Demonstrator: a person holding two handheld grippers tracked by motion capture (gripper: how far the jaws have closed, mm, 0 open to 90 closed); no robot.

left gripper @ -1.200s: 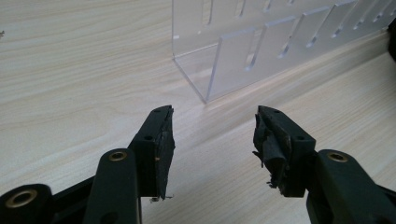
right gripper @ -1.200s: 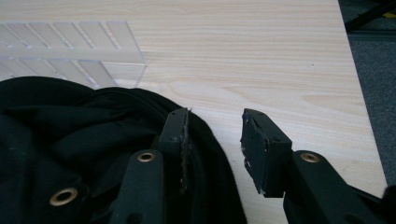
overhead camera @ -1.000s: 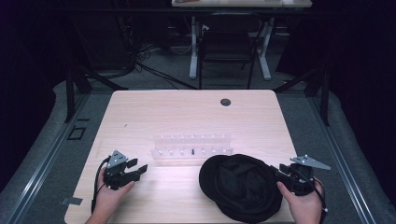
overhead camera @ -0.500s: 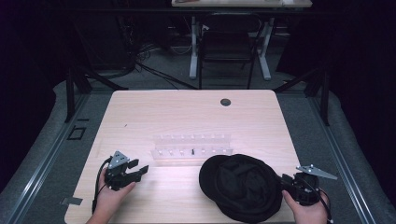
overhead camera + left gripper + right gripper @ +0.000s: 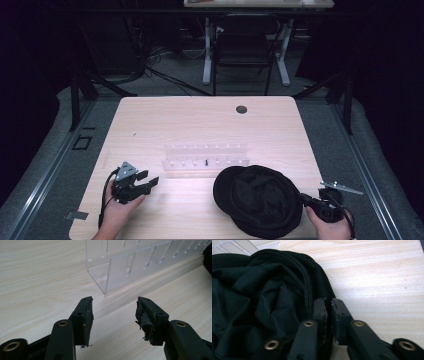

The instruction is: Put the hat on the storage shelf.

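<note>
On the left, a hand rests the left gripper on the table, its jaws standing apart with nothing between them, pointing toward a clear rack near the middle. In the left gripper view the rack shows slotted dividers and the bare wood in front of the fingertips. To the right of centre, near the front edge, lies a crumpled black hat, just in front of the rack. At its right rim sits the right gripper; its jaws have just been closing, and in the right gripper view they stand almost together at the hat edge, seemingly pinching the fabric rim, though the cloth between the pads is hard to make out. To do this grip well, the pinch probably needs to catch the stitched rim rather than a loose fold, and the lift should be slow so the soft cloth does not slip or drag into the rack. The table is pale wood with a small round grommet near the far edge. Beyond it the room is dark, with a chair and cables on grey floor.
</note>
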